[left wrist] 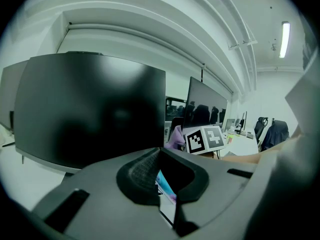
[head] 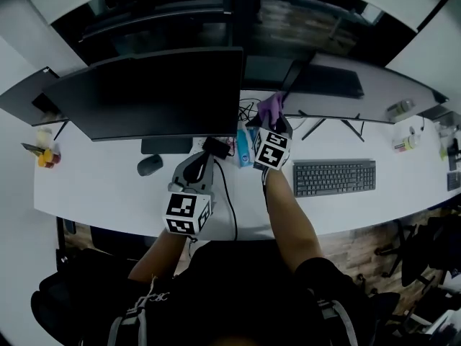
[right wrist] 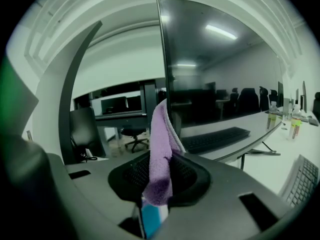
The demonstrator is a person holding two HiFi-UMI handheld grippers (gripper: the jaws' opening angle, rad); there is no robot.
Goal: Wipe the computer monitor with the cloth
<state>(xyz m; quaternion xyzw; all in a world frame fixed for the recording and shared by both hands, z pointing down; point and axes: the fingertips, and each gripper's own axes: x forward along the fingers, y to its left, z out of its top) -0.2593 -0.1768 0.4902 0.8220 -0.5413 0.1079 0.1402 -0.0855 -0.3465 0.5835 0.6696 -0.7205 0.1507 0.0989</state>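
Your right gripper (right wrist: 160, 184) pinches the purple cloth (right wrist: 161, 144) between its fingers, the monitor (right wrist: 220, 69) just beyond them. The fingers of your left gripper (left wrist: 159, 176) sit narrow, empty.

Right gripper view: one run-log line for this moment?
right gripper: shut on purple cloth | cloth: by right monitor edge, contact unclear | left gripper: shut, empty

1. Cloth (right wrist: 161, 149): soft purple fabric with a fuzzy nap, possibly microfibre.
2. Monitor (right wrist: 220, 69): glossy black screen with a mirror-like sheen.
3. Right gripper (right wrist: 159, 181): matt grey plastic shell; pads (right wrist: 136, 174) finely knurled.
4. Desk (head: 108, 193): smooth white top.
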